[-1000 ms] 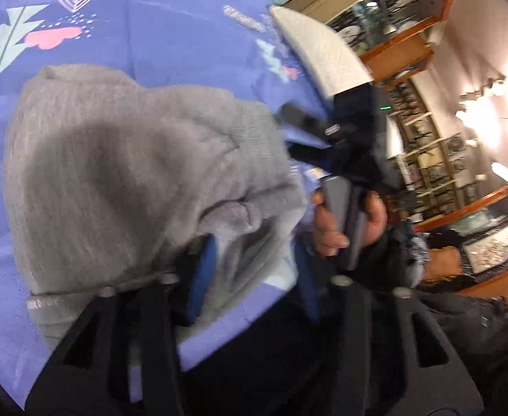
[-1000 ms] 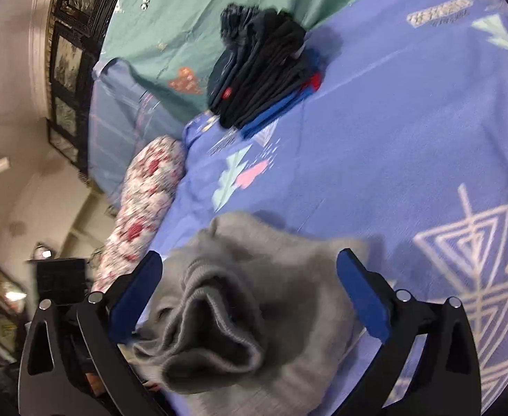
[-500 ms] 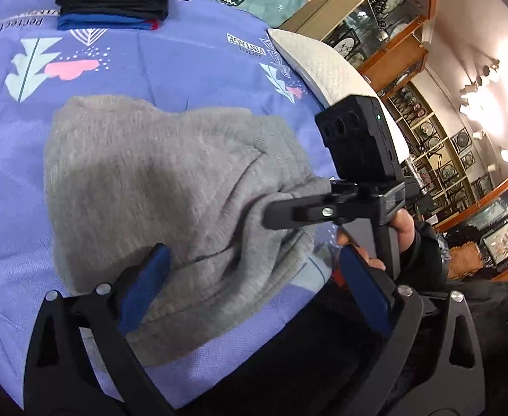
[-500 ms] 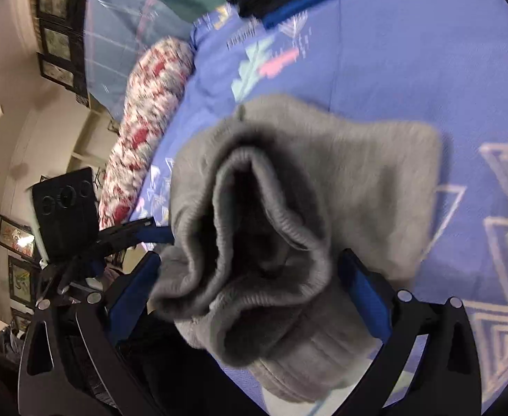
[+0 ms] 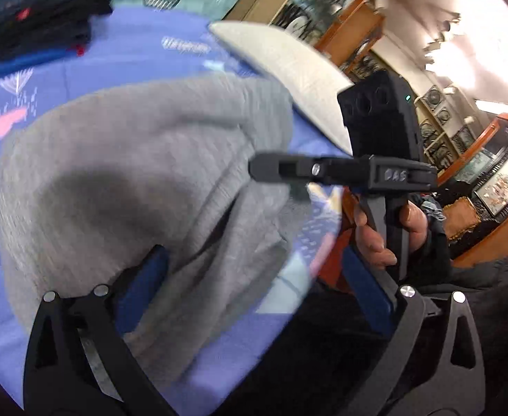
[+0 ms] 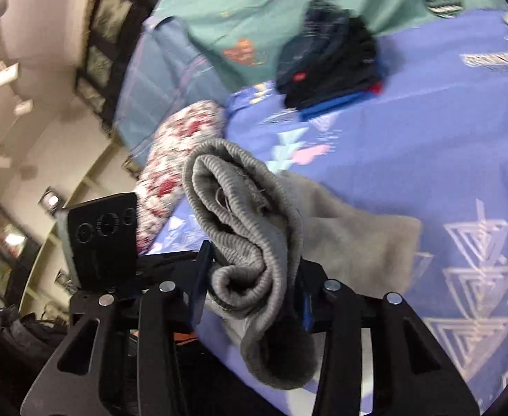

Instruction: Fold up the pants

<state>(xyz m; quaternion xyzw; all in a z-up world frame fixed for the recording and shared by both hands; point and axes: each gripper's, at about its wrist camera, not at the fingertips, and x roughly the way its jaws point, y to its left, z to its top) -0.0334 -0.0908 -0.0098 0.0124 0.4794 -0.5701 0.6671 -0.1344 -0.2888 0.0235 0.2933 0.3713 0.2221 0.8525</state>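
Grey sweatpants (image 5: 125, 180) lie bunched on the blue printed bedsheet (image 5: 122, 59). In the left wrist view my left gripper (image 5: 254, 284) is open, its blue pads spread with the near edge of the pants between them. In the right wrist view my right gripper (image 6: 250, 298) is shut on the ribbed waistband of the grey pants (image 6: 250, 228) and holds that bunched end lifted off the sheet. The right gripper also shows in the left wrist view (image 5: 278, 170), at the pants' right edge. The left gripper's body shows at the left of the right wrist view.
A stack of folded dark clothes (image 6: 330, 62) sits at the far side of the bed, also in the left wrist view (image 5: 42, 24). A floral bolster (image 6: 177, 159) lies at the left edge, a white pillow (image 5: 288, 69) at the right. Cabinets stand beyond.
My right gripper has closed on the pants' waistband and lifted it. My left gripper opened a second ago and stays open, now closer to the pants' near edge.
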